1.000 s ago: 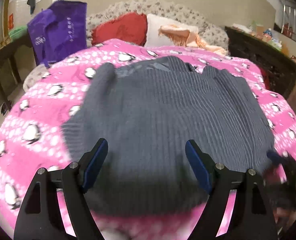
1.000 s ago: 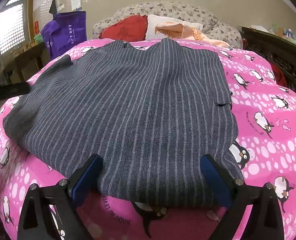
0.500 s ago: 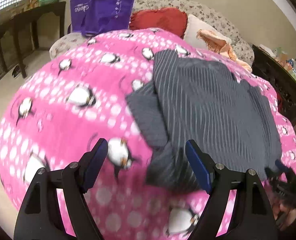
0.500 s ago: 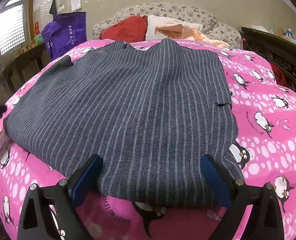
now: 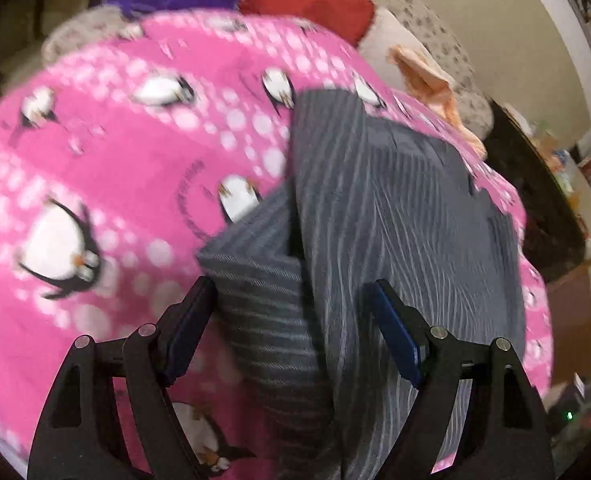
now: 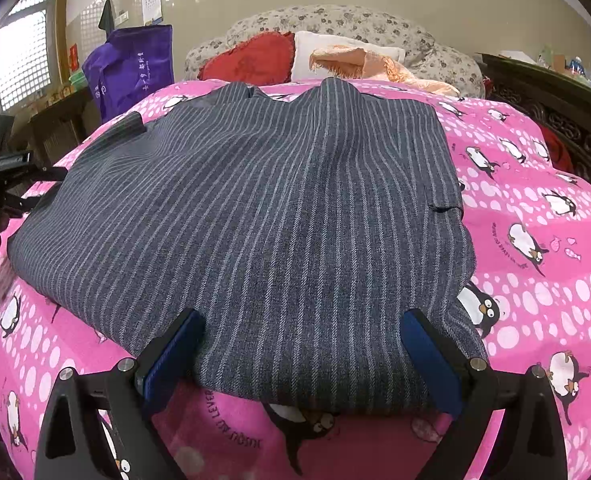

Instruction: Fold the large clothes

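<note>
I see one garment [image 6: 263, 216]: dark grey cloth with thin pale pinstripes, lying spread flat across the pink penguin-print bedcover [image 6: 535, 240], stripes running from the near hem towards the pillows. Near hem sits at the bed's near edge. In the left wrist view, blurred, a sleeve-like flap [image 5: 263, 280] lies folded out at its left side.

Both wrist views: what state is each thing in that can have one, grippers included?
Striped jacket: spread flat on the blanket, not yet folded over.
Sleeve: sticking out at the jacket's side, creased.
Left gripper: open over the sleeve, holding nothing.
Right gripper: open at the near hem, holding nothing.
Pink blanket: spread over the bed.
Purple bag: upright beyond the bed.
</note>
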Demonstrator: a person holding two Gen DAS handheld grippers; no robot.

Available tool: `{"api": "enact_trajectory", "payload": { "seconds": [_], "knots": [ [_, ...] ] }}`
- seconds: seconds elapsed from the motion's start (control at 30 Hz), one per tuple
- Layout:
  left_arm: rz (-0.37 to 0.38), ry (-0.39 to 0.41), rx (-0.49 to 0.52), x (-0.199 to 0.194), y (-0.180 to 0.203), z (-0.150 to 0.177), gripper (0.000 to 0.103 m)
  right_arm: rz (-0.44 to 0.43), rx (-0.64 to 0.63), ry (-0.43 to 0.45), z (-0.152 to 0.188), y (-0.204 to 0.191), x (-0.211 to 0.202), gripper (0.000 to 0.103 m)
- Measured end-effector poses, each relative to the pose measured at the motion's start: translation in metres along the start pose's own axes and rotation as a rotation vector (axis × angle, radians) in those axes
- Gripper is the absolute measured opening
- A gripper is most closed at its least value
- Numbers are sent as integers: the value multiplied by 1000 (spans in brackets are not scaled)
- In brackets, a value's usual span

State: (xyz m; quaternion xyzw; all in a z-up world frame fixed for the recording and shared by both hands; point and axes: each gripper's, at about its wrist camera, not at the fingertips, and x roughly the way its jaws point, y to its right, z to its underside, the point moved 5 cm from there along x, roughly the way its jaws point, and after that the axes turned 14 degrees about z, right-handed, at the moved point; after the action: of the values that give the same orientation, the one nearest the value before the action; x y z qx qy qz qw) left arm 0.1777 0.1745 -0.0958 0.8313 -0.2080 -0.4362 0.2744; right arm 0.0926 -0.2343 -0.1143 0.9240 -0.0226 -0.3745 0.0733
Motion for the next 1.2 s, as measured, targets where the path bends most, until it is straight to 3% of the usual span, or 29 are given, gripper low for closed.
{"api": "enact_trajectory", "payload": {
  "seconds": [0.17, 0.27, 0.33, 0.5, 0.57, 0.77, 0.83, 0.93, 1.03, 1.2],
  "knots": [
    [44, -2, 29, 2, 1, 0, 81, -2, 2, 0, 0, -2, -1, 99],
    [128, -42, 42, 7, 13, 1, 81, -3, 3, 0, 0, -1, 0, 99],
    [144, -47, 50, 9, 15, -3, 81, -3, 3, 0, 0, -1, 0, 99],
    [18, -28, 93, 17, 19, -21, 81, -3, 3, 0, 0, -1, 0, 99],
    [-91, -42, 67, 24, 17, -24, 81, -3, 2, 0, 0, -1, 0, 99],
    [-199, -53, 28, 32, 19, -21, 82, -4, 2, 1, 0, -1, 0, 99],
    [-244, -13, 47, 22, 25, -22, 82, -5, 3, 1, 0, -1, 0, 99],
    [-375, 159, 150, -16, 47, -28, 82, -4, 3, 1, -1, -1, 0, 99],
    [-356, 218, 179, -37, 64, -28, 82, -3, 4, 2, -1, -1, 0, 99],
    [-399, 168, 260, -38, 99, -1, 82, -3, 4, 3, -1, -1, -1, 99]
  ]
}}
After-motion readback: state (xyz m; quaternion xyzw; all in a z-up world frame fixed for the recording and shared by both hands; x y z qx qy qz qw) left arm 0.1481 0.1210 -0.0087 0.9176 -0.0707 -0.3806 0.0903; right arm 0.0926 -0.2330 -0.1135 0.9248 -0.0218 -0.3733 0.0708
